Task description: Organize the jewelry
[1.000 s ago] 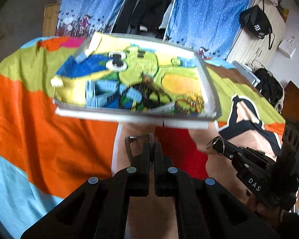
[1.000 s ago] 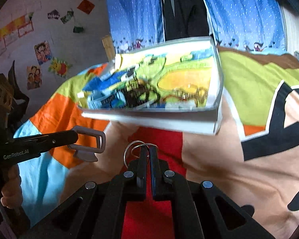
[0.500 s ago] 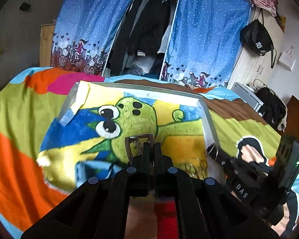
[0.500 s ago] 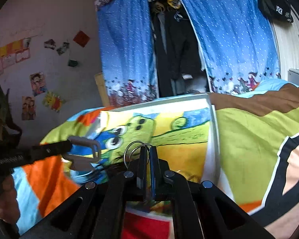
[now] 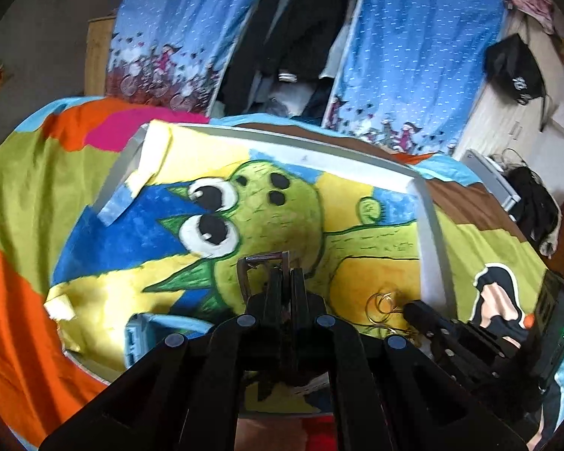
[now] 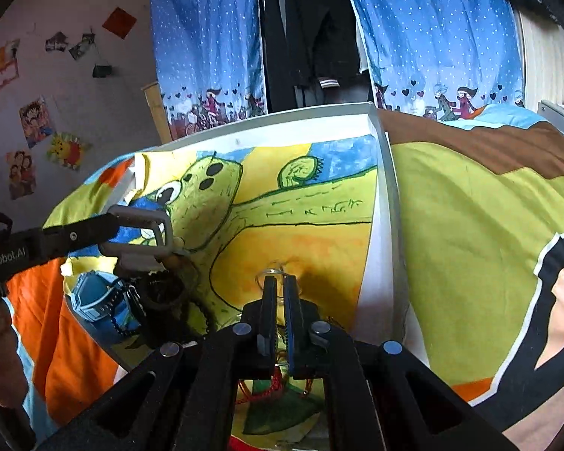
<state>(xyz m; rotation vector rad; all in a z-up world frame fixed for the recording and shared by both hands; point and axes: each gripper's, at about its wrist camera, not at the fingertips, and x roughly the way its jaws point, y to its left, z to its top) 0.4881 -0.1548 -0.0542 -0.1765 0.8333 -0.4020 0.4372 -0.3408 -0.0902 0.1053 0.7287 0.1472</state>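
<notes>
**Both tongs pinched on metal pieces above a painted tray on the bed**

Now the left tongs are squeezed together on a rectangular grey metal buckle. In the left wrist view the buckle stands up from the tips with its open frame facing the camera. In the right wrist view it lies on its side, its long axis running across the picture and its free end pointing right, over the near left part of the tray. The arm of these tongs bears white lettering that reads "enRobot.AI", cut off at the picture's edge.

The right tongs are also closed, nipping thin wire rings that stick out past the tips over the tray's near right part; the rings look gold in the left wrist view and are hard to make out in the other.

Below both lies a shallow white-rimmed tray lined with a hand-painted picture of a green, big-eyed creature on yellow and blue. At its near left corner sit a blue wristwatch, a dark bracelet and a string of dark beads. A red cord shows just under the right tongs.

The tray rests on a bed with a bright cover in orange, green, brown and light blue patches. Beyond hang blue curtains printed with cartoon figures and hearts, parted around dark clothes. Cartoon posters are stuck to the left wall, and a black bag with white writing too small to read hangs at the right.
</notes>
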